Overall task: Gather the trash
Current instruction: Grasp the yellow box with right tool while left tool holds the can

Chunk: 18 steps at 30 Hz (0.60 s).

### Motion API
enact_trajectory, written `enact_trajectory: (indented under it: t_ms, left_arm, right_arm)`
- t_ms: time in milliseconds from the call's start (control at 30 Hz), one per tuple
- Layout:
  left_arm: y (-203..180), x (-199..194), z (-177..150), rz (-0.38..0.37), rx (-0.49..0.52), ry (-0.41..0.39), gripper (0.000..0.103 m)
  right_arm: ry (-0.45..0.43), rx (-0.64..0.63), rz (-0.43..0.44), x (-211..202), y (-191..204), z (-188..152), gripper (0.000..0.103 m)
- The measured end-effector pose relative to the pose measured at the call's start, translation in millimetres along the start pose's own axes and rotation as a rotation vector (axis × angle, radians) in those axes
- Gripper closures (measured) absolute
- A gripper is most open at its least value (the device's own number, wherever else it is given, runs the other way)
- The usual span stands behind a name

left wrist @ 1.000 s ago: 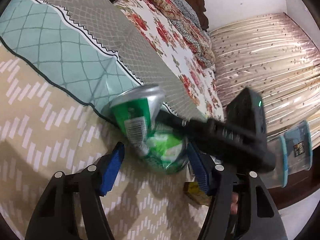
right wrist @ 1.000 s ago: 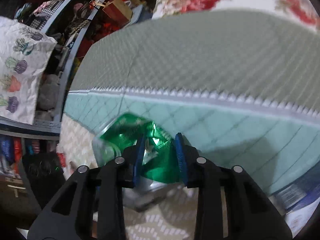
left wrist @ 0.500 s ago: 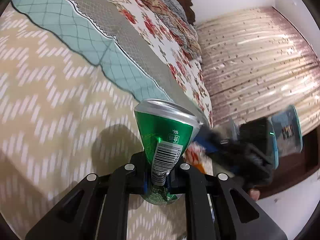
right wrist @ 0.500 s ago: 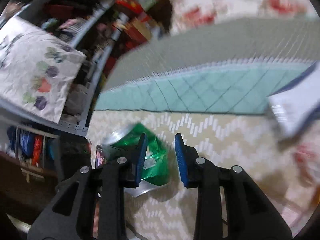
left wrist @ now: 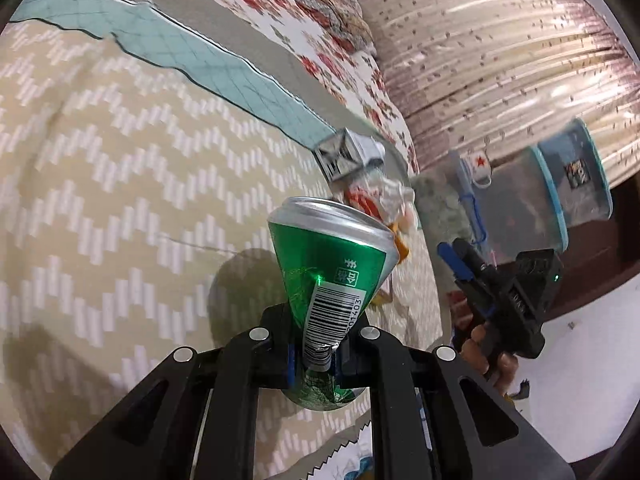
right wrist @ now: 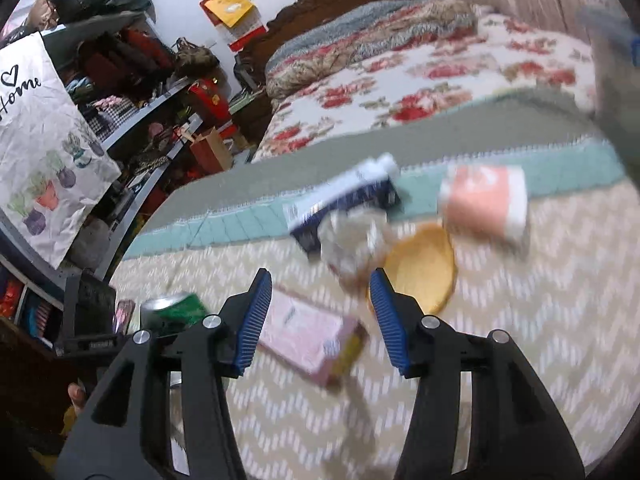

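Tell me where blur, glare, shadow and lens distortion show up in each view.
Left wrist view: the green can is sharp with a bright glint, casting a dark shadow on the chevron blanket; the blanket and clear bin are smeared. Right wrist view: the pink box, orange cup and yellow lid are motion-blurred, the fingers crisp. Both bend toward dark rims.

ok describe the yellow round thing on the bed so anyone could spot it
On the beige zigzag bedspread, look just past the right gripper. A flat yellow disc lies there, below the pink cup and beside the crumpled paper; it is the only round yellow piece.
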<state>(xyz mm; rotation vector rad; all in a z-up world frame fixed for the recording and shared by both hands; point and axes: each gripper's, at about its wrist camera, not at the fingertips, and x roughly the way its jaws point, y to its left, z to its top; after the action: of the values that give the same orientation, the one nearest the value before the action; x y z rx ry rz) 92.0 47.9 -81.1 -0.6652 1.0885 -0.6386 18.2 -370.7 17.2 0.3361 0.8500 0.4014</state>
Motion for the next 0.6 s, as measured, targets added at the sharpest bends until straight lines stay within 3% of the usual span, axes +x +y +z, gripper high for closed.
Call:
enact_trajectory:
  t_ms: [267,467,600]
  left_arm:
    - [-11,7,0,0.032,0.01,-0.005,0.092]
    - [-11,7,-1,0.033,0.011,-0.008,0.092]
    - [-8,6,-2,0.032,0.011,-0.008,0.091]
  right_arm:
    - [0.101,-0.205,-0.07,46,17,-21,0.042]
    - [0.123,-0.319,-0.101,73,34,-24,0.03]
    - [0.121,-0.409,-0.142,74,45,-35,0.03]
